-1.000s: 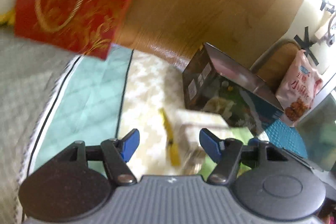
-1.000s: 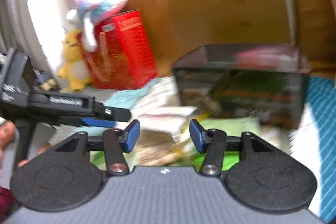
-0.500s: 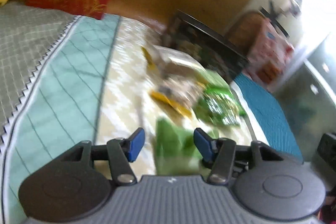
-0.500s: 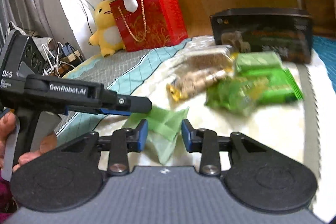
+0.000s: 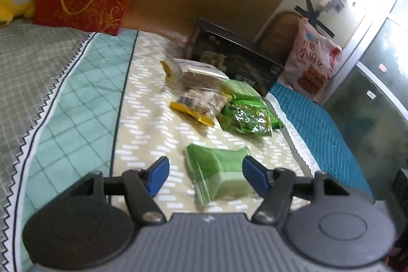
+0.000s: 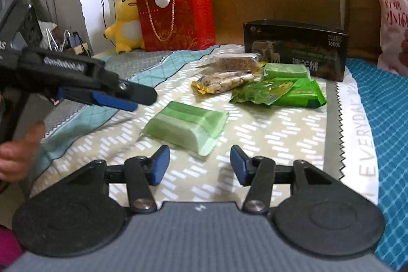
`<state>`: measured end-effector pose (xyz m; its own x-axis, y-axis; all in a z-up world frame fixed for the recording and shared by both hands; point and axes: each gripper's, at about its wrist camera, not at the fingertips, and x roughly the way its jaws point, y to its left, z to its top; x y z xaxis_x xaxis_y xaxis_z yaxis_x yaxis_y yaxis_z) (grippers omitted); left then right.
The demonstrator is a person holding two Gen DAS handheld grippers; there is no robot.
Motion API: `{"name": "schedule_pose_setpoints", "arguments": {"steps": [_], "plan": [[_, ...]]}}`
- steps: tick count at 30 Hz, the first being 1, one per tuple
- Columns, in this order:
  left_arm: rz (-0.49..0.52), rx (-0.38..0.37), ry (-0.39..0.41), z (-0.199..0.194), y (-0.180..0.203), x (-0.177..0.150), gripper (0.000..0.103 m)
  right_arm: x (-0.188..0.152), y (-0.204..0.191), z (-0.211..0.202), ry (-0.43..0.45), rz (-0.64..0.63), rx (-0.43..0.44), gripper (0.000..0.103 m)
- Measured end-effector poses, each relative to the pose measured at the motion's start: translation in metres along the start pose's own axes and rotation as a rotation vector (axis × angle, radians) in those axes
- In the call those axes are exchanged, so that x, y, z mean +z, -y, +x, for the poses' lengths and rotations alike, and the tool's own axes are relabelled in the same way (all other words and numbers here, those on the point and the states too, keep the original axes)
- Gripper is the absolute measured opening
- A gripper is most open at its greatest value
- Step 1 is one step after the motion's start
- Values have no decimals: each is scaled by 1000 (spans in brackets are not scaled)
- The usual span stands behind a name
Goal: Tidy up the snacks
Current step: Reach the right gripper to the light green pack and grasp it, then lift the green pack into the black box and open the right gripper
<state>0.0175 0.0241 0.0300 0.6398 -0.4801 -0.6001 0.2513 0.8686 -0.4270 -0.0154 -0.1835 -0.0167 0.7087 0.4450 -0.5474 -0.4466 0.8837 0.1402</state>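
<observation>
A: How are the jaws of the left gripper (image 5: 205, 176) seen?

B: They are seen spread and opening. A pale green packet (image 5: 219, 176) lies on the bedspread (image 5: 142, 124) between the blue pads (image 5: 158, 175), but it is not pressed by them.

A: And the right gripper (image 6: 199, 165)?

B: Its jaws are also parted and opening, with nothing clamped. The same pale green packet (image 6: 186, 129) is found just ahead at twelve o'clock, flat on the cover. The left gripper is seen at nine o'clock, held by a hand (image 6: 17, 152).

A: Where are the other snacks placed?

B: In the right wrist view, two clear-wrapped snack bars (image 6: 227, 73) and a pile of bright green packets (image 6: 283, 88) are grouped at one o'clock, touching one another. A dark box (image 6: 295, 50) is stood behind them. A red gift bag (image 6: 178, 17) is set at eleven o'clock beside a yellow plush toy (image 6: 125, 22).
</observation>
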Motion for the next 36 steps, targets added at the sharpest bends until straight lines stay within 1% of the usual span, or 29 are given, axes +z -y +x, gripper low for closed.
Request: {"name": "schedule_pose_setpoints", "arguments": {"steps": [5,8,9,10,11,12,13,15,16,17,19,21,24,29,33,36], "plan": [[23,-5,-36,13,8,3,65,5,-1,13,-26,-36,-12,55],[31,-11,-88,28,12,-2,60,8,-5,18,-31,-62,-4,56],[44,-8,-72,28,14,-5,59,8,-6,19,-31,-73,-1,56],[60,-5,-73,29,17,-7,57,8,-8,22,-33,-91,6,56],[71,-4,-70,30,20,-8,50,8,-10,22,-31,-109,6,54],[71,-16,-77,31,21,-9,49,8,-12,23,-27,-125,-4,51],[69,-20,-78,31,22,-10,48,8,-14,24,-20,-137,-14,44],[75,-13,-81,32,25,-9,48,7,-13,21,-4,-128,-18,40],[72,-12,-82,32,26,-9,48,7,-11,20,7,-117,-21,36],[66,-18,-81,31,26,-7,45,7,-10,17,20,-108,-22,30],[59,-41,-70,27,27,-2,42,8,-8,10,49,-102,-27,29],[59,-70,-56,25,31,7,42,10,-5,8,74,-106,-50,29],[82,-92,-44,30,39,21,42,18,5,5,109,-70,-76,27],[139,-122,-1,41,60,55,42,41,25,7,197,-83,-149,27],[186,-144,52,60,74,95,42,73,48,23,261,-113,-229,27],[225,-148,101,79,84,128,42,103,71,44,296,-125,-281,26]]}}
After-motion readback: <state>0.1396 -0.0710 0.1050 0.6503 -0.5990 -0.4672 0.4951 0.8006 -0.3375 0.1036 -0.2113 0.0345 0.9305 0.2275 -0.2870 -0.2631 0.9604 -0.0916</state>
